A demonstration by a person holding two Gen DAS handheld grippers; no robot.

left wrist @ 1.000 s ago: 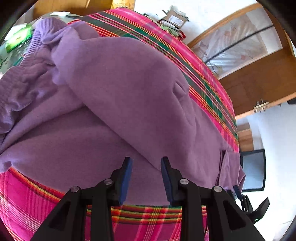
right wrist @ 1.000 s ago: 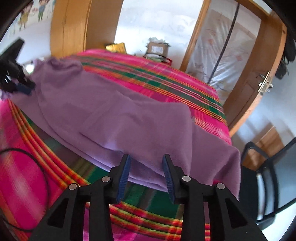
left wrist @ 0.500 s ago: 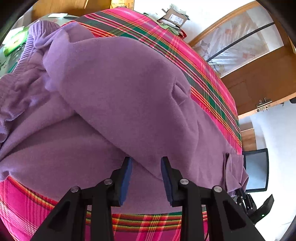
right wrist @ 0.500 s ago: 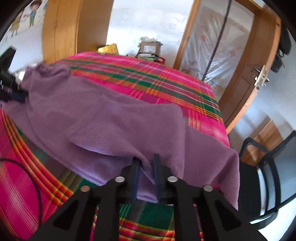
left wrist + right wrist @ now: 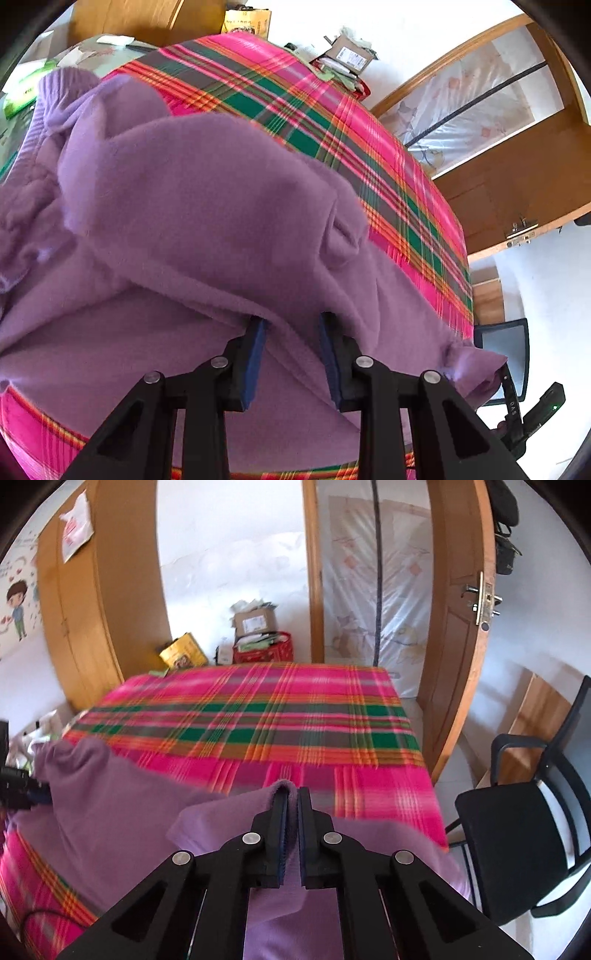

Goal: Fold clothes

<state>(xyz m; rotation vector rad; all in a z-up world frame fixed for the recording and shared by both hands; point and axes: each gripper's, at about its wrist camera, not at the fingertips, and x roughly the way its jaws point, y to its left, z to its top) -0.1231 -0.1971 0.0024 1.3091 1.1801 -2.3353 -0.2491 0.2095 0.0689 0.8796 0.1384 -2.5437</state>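
The soft purple fleece sweater (image 5: 207, 229) lies spread over the near part of a bed w/ a pink, green and orange plaid blanket (image 5: 332, 122). Its ribbed cuff/hem end bunches at far left in the left wrist view, and a folded layer sits on top of the body of the garment, its edge running diagonally toward the near right.

Left gripper (image 5: 293, 332): jaws apart, having just been closing a little, w/ the edge of that folded top layer between the blue pads (image 5: 255, 354). Fabric drapes over both tips, but can't tell if the pads actually press on it; a clear gap shows between them.

Right gripper (image 5: 291, 805): jaws together, clamped on a pinch of the sweater (image 5: 122, 812) near its right end. A small hump of purple cloth pokes up between the tips and more hangs down under the fingers. The cloth rises from the blanket (image 5: 258, 723) to the grip. Blanket looks motion-blurred in this view.

Beyond the bed, far side: wooden wardrobe (image 5: 74, 627) at left, a cardboard box (image 5: 255, 620) and red bag (image 5: 266, 650) on the floor by the white wall, a wooden door (image 5: 461, 627) at right. A black chair (image 5: 517, 834) stands just right of the bed.
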